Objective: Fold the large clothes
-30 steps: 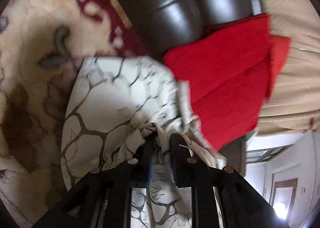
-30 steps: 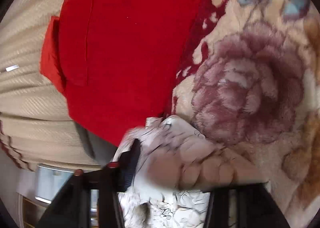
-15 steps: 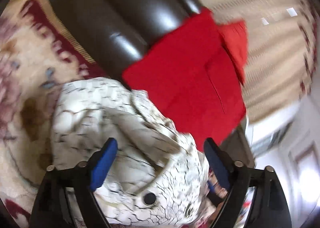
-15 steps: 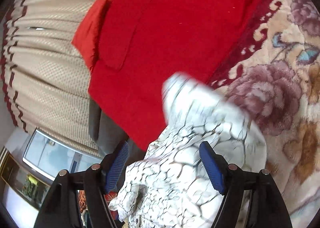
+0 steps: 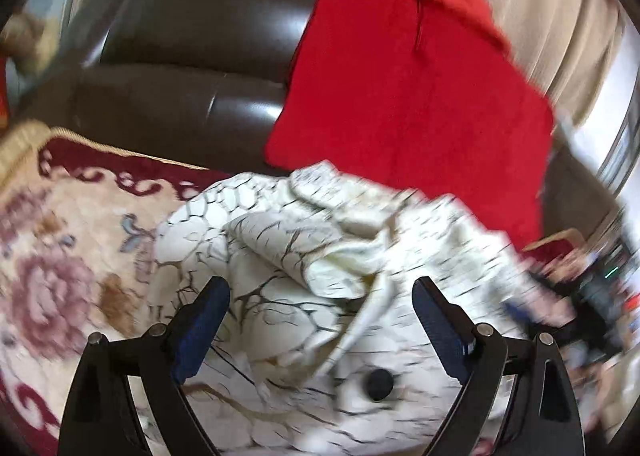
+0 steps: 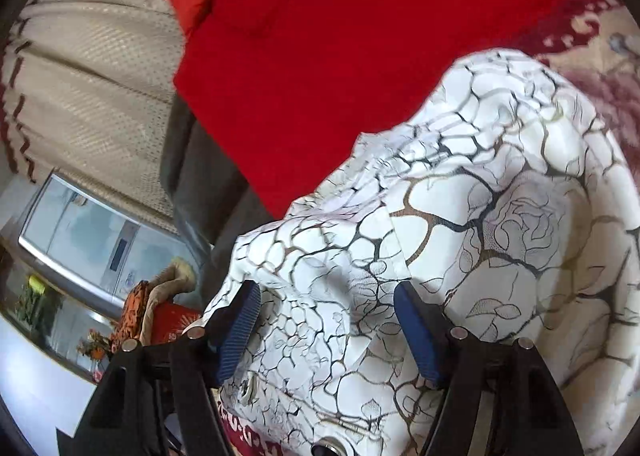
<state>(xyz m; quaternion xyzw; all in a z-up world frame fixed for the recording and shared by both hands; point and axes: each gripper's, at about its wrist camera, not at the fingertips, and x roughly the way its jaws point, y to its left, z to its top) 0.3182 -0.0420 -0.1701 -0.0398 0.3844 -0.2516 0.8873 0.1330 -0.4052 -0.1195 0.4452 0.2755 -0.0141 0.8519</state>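
**Hovering over the crumpled garment**

We see both jaws spread wide: our left hand-held gripper [image 5: 320, 296] and right hand-held gripper [image 6: 326, 300] grip nothing above the white garment [image 6: 480, 236]. Its thin cloth, veined with black and gold and bearing a dark button [image 5: 379, 384], lies bunched on the plush floral blanket [image 5: 60, 256], beside a red cloth [image 5: 408, 88] draped over the glossy brown leather sofa [image 5: 192, 56].
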